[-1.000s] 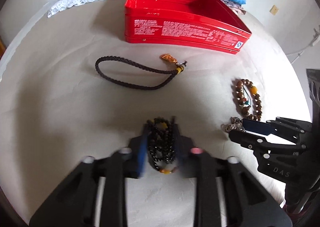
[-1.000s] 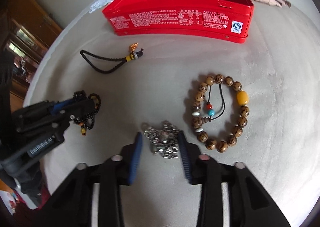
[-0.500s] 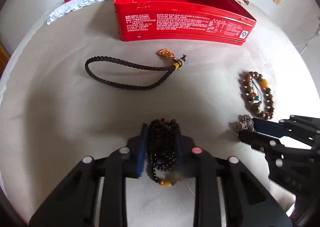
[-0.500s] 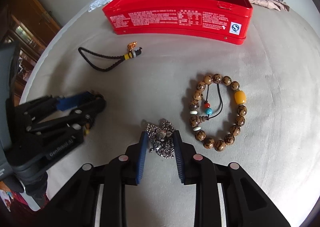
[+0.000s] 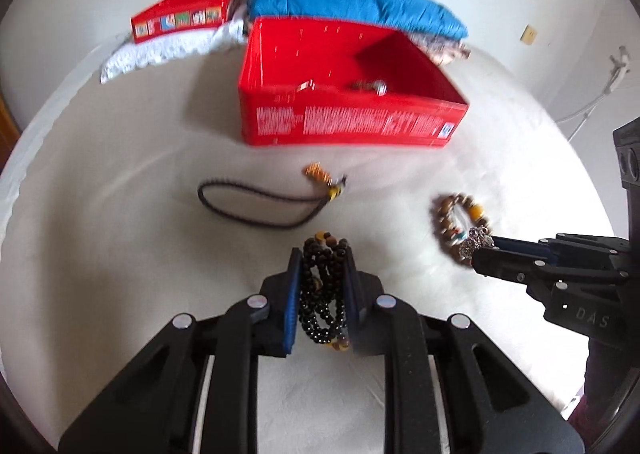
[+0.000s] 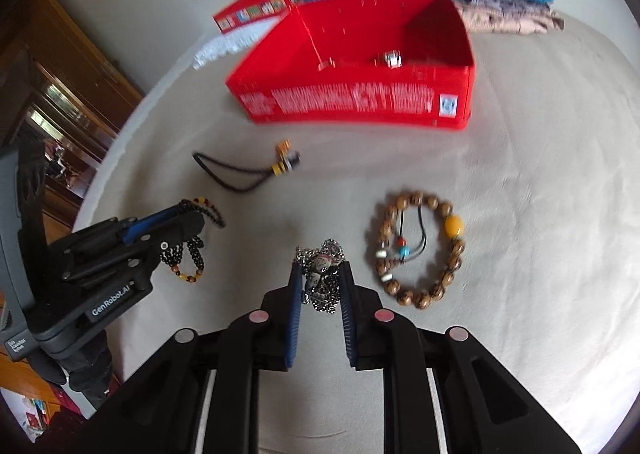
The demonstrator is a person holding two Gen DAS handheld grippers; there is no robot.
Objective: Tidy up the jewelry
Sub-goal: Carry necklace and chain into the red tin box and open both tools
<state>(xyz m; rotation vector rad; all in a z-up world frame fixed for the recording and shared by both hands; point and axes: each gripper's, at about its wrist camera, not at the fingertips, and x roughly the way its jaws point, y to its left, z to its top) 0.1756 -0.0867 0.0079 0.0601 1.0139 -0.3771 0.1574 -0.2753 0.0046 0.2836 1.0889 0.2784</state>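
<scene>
My left gripper [image 5: 322, 254] is shut on a bunched string of black beads [image 5: 322, 294], which hangs between its blue pads above the pale sheet. My right gripper [image 6: 320, 268] has a silver chain [image 6: 320, 280] pinched between its pads, and its jaws are still closing on it. From the right wrist, the left gripper [image 6: 200, 217] shows at the left with the black beads [image 6: 188, 254] dangling. An open red box [image 5: 352, 127] stands ahead with small pieces inside. A wooden bead bracelet [image 6: 452, 254] and a black cord with a yellow charm [image 6: 236, 169] lie on the sheet.
Behind the red box [image 6: 352, 101] lies a folded blue cloth [image 5: 352, 1]. A small red carton [image 5: 184, 15] and white lace [image 5: 168, 49] sit at the back left. A wooden cabinet [image 6: 60, 65] stands past the left edge of the sheet.
Both grippers have shut on their jewelry and risen. The black beads and the silver chain now hang off the sheet, and the inside of the red box has come into view.
</scene>
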